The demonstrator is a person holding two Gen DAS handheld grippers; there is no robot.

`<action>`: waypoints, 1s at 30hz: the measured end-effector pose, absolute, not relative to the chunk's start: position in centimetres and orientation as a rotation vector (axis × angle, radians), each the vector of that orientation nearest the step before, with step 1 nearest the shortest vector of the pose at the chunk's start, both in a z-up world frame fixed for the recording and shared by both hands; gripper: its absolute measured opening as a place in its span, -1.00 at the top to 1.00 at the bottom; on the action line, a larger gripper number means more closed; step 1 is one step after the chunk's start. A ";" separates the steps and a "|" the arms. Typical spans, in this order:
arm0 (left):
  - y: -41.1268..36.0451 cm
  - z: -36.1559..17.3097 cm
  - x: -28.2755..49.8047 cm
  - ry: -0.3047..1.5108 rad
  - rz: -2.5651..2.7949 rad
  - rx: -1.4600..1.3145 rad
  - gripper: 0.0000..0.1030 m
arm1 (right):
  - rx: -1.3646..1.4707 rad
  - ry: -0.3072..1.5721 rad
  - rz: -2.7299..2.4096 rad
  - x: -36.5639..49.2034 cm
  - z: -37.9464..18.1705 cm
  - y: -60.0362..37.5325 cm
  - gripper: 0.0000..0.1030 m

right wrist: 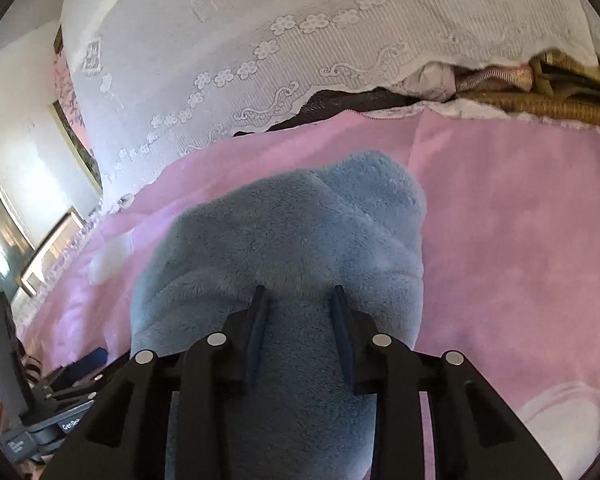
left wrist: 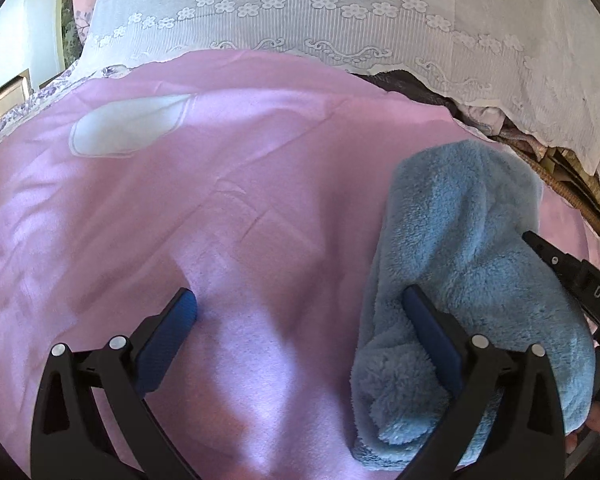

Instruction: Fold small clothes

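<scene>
Blue fleece garment [right wrist: 284, 248] bunched on a pink bedsheet [left wrist: 228, 208], gripped by our right gripper [right wrist: 300, 300].

We see the garment's long axis running away from us toward the lace-covered pile [left wrist: 340, 12]. Our right gripper's jaws are pinched on a ridge of fleece at its near end. Our left gripper [left wrist: 300, 308] stands with jaws wide apart, its right finger touching the garment's left edge, nothing between the pads. We judge the left hand nearest the free side. No containers are visible.

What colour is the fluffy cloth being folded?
Light blue; the cloth shows best in the right wrist view.
</scene>
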State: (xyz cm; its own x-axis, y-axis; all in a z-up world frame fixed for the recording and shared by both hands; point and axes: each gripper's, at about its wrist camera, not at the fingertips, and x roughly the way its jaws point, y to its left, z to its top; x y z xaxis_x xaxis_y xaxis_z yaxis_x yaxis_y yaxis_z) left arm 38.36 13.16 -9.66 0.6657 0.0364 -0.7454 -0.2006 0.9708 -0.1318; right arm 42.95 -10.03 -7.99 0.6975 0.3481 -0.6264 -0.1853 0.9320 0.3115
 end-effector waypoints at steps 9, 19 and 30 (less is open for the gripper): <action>13.3 -9.8 38.4 0.832 0.132 -0.203 -0.92 | 0.171 0.700 0.279 42.2 -7.9 -9.6 0.32; 13.7 -8.8 38.1 0.805 0.103 -0.238 -0.92 | 0.298 0.629 0.207 40.4 -8.0 -12.3 -0.44; 12.7 -4.8 35.8 0.710 -0.012 -0.307 -0.91 | 0.278 0.557 0.195 34.5 -7.1 -13.0 -0.44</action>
